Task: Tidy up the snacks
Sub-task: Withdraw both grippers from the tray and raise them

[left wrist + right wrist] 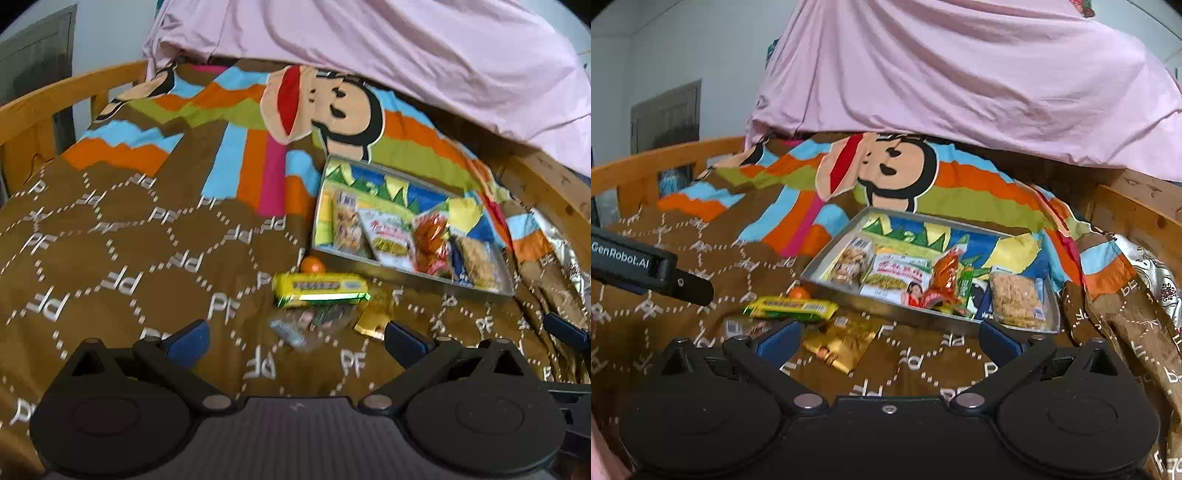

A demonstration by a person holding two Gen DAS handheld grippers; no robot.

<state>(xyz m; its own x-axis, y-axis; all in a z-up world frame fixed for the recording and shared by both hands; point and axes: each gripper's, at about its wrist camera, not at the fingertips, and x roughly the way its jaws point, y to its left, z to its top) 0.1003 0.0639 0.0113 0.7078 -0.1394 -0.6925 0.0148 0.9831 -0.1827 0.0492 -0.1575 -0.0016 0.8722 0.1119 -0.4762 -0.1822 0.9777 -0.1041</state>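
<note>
A metal tray (399, 271) (905, 314) lies on the bed and holds several snack packets. In front of it lie a yellow-green snack bar (321, 290) (792, 308), a small orange snack (312, 265) (798, 292), a clear wrapped snack (306, 325) and a gold packet (371, 321) (840, 345). My left gripper (295, 341) is open and empty, just short of the clear snack. My right gripper (888, 341) is open and empty, with the gold packet between its fingers (779, 341). The left gripper's body (646, 266) shows at the left of the right wrist view.
A brown patterned blanket (129, 258) (923, 369) covers the bed. A pink quilt (406, 55) (960, 74) is heaped behind the tray. A wooden bed rail (55, 99) (665, 155) runs along the left and a wooden rail (1137, 214) along the right.
</note>
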